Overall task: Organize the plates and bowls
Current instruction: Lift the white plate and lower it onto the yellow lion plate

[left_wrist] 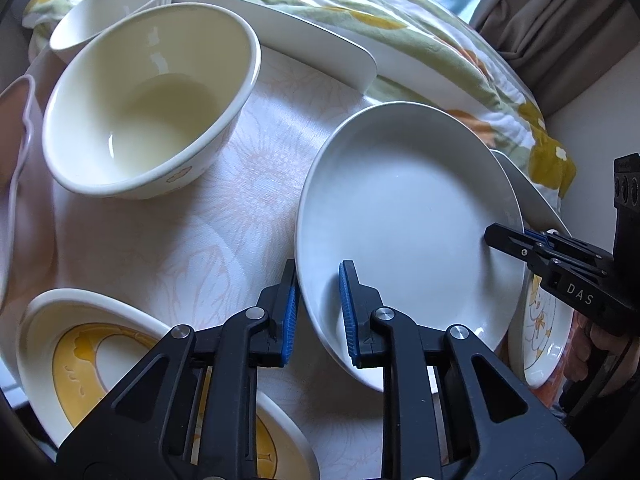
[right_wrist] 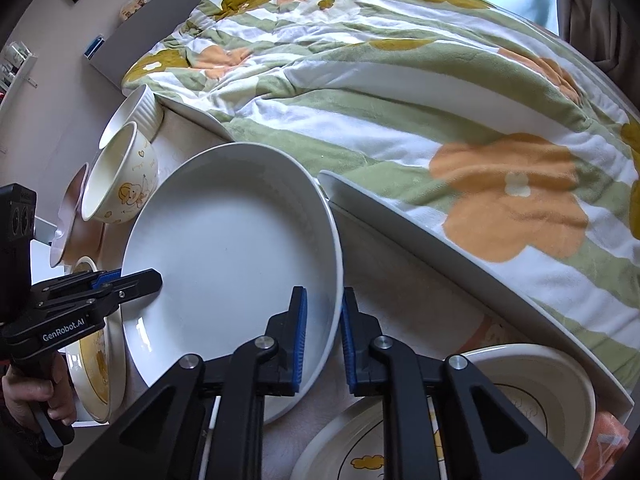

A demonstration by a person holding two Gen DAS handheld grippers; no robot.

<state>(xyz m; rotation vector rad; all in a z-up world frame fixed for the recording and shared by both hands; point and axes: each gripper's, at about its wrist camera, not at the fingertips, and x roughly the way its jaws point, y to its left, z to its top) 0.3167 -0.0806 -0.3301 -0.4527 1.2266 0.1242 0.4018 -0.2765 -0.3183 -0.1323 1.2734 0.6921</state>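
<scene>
A large white deep plate (left_wrist: 408, 216) (right_wrist: 232, 248) lies on a pale flower-patterned surface (left_wrist: 240, 200). My left gripper (left_wrist: 318, 312) is shut on its near-left rim, one blue pad inside the plate and one outside. My right gripper (right_wrist: 324, 340) is shut on the opposite rim in the same way. In each wrist view the other gripper also shows pinching the rim: the right gripper (left_wrist: 516, 242), and the left gripper (right_wrist: 132, 280) with a hand on its handle. A cream bowl (left_wrist: 148, 100) (right_wrist: 124, 176) with a cartoon print stands upright beyond the plate.
A white ribbed bowl (left_wrist: 112, 8) sits behind the cream bowl, with a pink dish (left_wrist: 16, 140) at far left. A yellow-patterned dish (left_wrist: 88, 352) is near left. A patterned plate (left_wrist: 548, 340) pokes out under the white plate. Another bowl (right_wrist: 552, 396) and motif plate (right_wrist: 360, 452) lie near right. A flowered quilt (right_wrist: 400, 80) lies behind.
</scene>
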